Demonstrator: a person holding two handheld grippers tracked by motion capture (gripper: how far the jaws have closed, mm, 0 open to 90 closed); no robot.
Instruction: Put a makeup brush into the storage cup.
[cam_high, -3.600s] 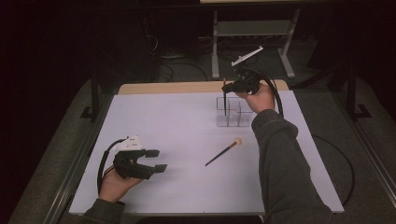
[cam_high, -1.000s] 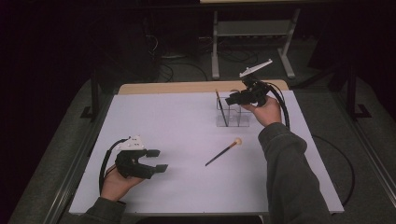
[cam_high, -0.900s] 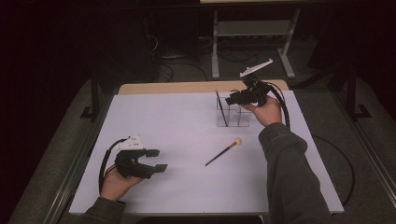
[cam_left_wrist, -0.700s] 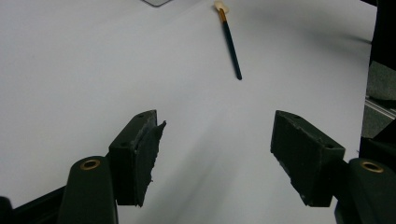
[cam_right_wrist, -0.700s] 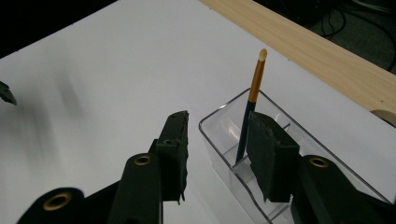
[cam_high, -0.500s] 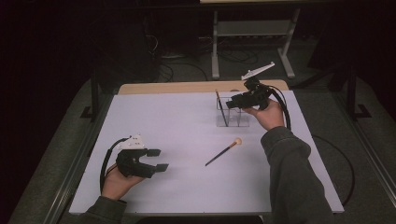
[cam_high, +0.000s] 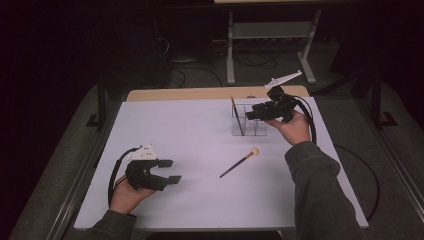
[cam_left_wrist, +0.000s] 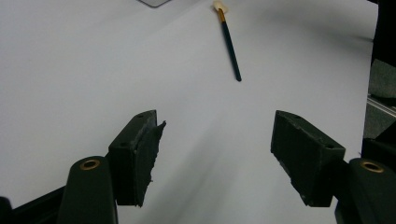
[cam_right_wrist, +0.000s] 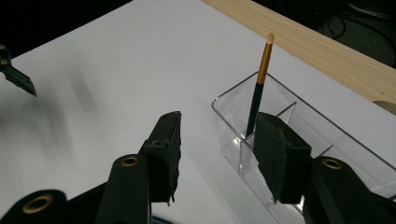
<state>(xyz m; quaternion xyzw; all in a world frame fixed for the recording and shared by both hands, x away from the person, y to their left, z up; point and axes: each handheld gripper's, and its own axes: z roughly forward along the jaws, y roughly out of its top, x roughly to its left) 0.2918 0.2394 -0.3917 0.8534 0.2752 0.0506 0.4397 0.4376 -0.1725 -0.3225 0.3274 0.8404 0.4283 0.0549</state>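
The right gripper (cam_high: 254, 113), upper right of the high view, had just been opening, nothing between its jaws; one brush (cam_right_wrist: 257, 91) stood released in the clear organiser (cam_right_wrist: 299, 135). The second brush (cam_high: 240, 162) lay mid-desk (cam_high: 190, 130). The left gripper (cam_high: 169, 171) hung wide, empty.

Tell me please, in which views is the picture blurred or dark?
High view: dark surroundings, evenly lit table. Left gripper view: sharp brush, soft jaw shadows. Right gripper view: smeared shadow at left, glints on the clear holder.

Brush (cam_left_wrist: 230, 44) beyond parted fingers (cam_left_wrist: 136, 156)
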